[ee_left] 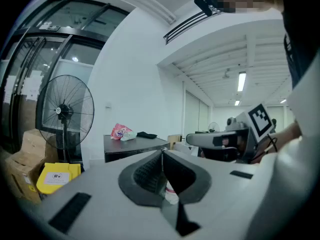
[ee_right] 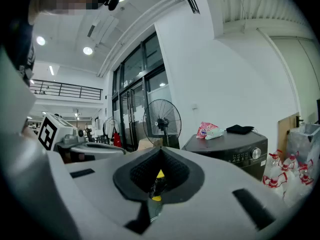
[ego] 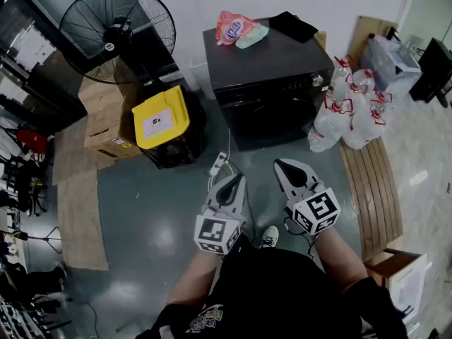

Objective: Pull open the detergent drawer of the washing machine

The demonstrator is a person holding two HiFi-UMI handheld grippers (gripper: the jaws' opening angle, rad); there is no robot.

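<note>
Left fingers: the grey left gripper [ego: 232, 183] has its fingers pressed together with nothing between them, aimed at the machine.
Right fingers: the grey right gripper [ego: 284, 167] is likewise closed and empty, just beside the left one.
Open room: bare grey floor [ego: 162, 210] lies between both tips and the machine's front; a white power strip [ego: 219, 164] lies near the left tip.
Task's thing: the dark front-loading washing machine [ego: 272, 83] stands against the white wall, well apart from both grippers.
Side edges: a yellow-lidded black bin [ego: 161, 117] and a black pedestal fan [ego: 116, 34] stand on the left; clear plastic bags with red print [ego: 349, 108] crowd the machine's right corner.
Right gripper view only: the silver knob [ee_right: 257, 153] on the control strip.
Left gripper view: only the machine's top with a pink packet [ee_left: 120, 131]; the front is cut off by the gripper's body.
Hard to make out: the detergent drawer's outline on the dark front, in every view.
</note>
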